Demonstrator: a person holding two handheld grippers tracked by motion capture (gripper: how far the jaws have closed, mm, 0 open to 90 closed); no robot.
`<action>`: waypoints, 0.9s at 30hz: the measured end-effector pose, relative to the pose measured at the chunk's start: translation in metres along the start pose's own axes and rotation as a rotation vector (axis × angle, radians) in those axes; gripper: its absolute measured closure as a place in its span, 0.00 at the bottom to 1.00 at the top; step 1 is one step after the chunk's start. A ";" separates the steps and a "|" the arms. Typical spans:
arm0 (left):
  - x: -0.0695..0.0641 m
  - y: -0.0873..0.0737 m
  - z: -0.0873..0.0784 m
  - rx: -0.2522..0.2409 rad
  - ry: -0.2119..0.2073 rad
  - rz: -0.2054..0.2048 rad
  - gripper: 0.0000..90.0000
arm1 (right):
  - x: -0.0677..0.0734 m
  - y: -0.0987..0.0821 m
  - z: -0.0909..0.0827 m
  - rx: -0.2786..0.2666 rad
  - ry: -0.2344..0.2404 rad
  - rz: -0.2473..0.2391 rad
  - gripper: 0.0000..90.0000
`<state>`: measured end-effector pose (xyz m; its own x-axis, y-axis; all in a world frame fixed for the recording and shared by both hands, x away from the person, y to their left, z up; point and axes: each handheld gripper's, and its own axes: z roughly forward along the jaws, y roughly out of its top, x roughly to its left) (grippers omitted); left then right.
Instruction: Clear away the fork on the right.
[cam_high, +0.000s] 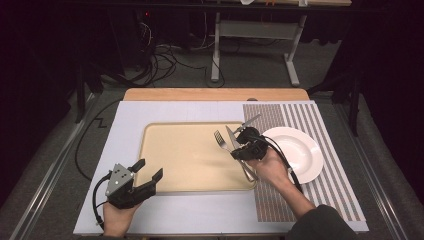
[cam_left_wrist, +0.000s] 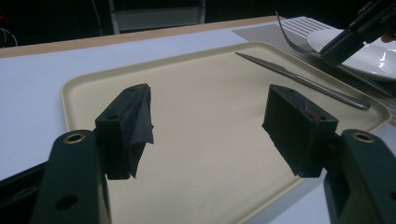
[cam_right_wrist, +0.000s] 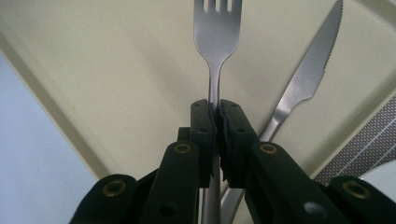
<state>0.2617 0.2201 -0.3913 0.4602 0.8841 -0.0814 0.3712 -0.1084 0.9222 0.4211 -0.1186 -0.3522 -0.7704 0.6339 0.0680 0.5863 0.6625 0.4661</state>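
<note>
- The right gripper (cam_high: 239, 144) has its jaws clamped tight on the handle of a fork (cam_high: 220, 138), holding it over the right end of the tray (cam_high: 170, 165), tines pointing toward the tray's middle.
- The right gripper view gives the best look at that grip: the two pads are squeezed on the thin neck of the fork (cam_right_wrist: 217, 32), four tines at the top, and the knife (cam_right_wrist: 306, 79) runs slanted just to the side with a serrated edge you can't make out from above.
- The left gripper (cam_high: 145, 176) sits at the tray's near left corner, jaws spread wide with nothing between them.
- The left gripper view looks across the tray (cam_left_wrist: 196, 154) and shows the knife (cam_left_wrist: 299, 79) lying flat on it near the far right rim, plus the right gripper (cam_left_wrist: 348, 44) with the fork's curved tines sticking out by the plate (cam_left_wrist: 373, 56).
- From the high view you also get the whole layout: plate (cam_high: 300, 150) on a striped placemat (cam_high: 320, 190), right of the tray and apart from it, and a pale mat (cam_high: 125, 135) under it all.
- Count: one fork, one knife (cam_high: 235, 145), one plate, one tray, two grippers.
- No brand or readable writing anywhere I can spot.
</note>
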 end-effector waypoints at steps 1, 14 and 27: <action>0.000 0.000 0.000 0.000 0.000 0.000 0.37 | 0.000 0.001 0.001 0.003 0.000 0.000 0.96; 0.000 0.000 0.000 0.000 -0.004 0.000 0.37 | 0.002 0.012 0.022 0.031 -0.008 0.017 0.95; 0.000 0.000 0.001 0.003 -0.006 0.004 0.37 | 0.001 0.014 0.045 0.065 -0.001 0.055 0.95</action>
<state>0.2620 0.2195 -0.3914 0.4662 0.8810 -0.0803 0.3722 -0.1130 0.9213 0.4393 -0.0906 -0.3849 -0.7364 0.6704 0.0906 0.6427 0.6515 0.4032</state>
